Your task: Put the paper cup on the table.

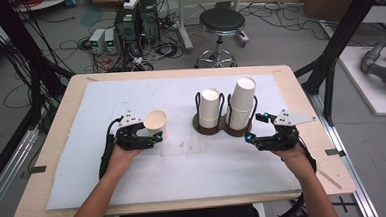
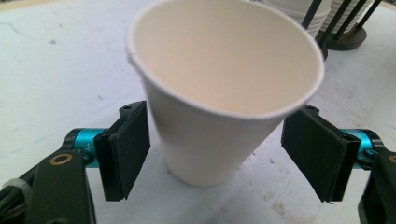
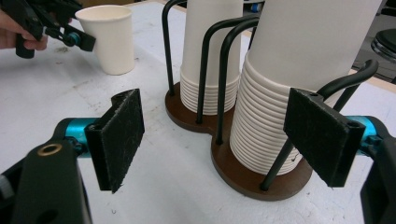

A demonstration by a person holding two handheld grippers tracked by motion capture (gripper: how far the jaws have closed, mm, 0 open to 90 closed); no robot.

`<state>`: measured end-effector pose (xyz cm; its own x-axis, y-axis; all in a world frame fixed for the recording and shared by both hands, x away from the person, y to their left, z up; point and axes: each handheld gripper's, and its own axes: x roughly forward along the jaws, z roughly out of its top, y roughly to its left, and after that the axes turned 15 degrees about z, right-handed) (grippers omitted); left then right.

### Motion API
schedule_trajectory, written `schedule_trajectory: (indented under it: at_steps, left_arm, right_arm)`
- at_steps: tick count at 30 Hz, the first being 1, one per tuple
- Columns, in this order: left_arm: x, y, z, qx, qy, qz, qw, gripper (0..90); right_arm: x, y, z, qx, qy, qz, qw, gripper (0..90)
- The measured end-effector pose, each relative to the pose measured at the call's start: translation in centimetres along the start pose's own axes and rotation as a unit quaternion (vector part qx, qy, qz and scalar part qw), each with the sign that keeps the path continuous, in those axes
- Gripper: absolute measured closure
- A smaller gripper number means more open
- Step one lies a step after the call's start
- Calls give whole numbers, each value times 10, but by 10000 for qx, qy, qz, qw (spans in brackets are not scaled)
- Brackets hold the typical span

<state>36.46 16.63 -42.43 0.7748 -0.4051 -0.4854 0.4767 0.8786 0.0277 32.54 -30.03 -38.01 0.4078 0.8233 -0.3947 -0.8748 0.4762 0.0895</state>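
Note:
A single white paper cup stands upright and empty on the white mat. My left gripper is open around its lower half, with a gap between each pad and the cup wall. My right gripper is open with nothing between its pads, facing the brown two-slot cup holder. The holder carries a shorter stack of cups and a taller stack inside black wire loops. The right gripper view also has the single cup and the left gripper at far left.
The white mat covers a wooden table. Beyond the far edge stand a black stool, computer boxes and floor cables. Black frame posts rise at the right.

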Motion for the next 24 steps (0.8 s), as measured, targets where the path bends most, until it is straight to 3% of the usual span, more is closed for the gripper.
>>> schedule_trajectory:
  at_steps: [3,7,10,13,18,21,24]
  left_arm:
    - [-9,3,2,44,-116,79,9999,221]
    - [-22,6,4,95,-403,-216,9989,219]
    - [-32,8,7,109,-665,-286,9973,213]
    - [-40,15,10,-11,-965,-227,9951,210]
    - [-52,34,8,-345,-1330,51,9905,211]
    - [-57,45,5,-550,-1413,200,9882,210]
    - [-59,54,-2,-659,-1383,303,9877,210]
  right_arm:
    - [0,0,0,-1,-14,-10,10000,206]
    - [-1,0,0,22,-14,-13,10000,206]
    - [0,-1,0,-2,-15,-13,10000,206]
    - [0,0,0,7,1,-3,10000,206]
    - [2,0,0,-1,19,12,10000,206]
    - [2,-1,-1,-9,23,-7,10000,206]
    - [1,-2,-2,-15,56,-69,10000,205]
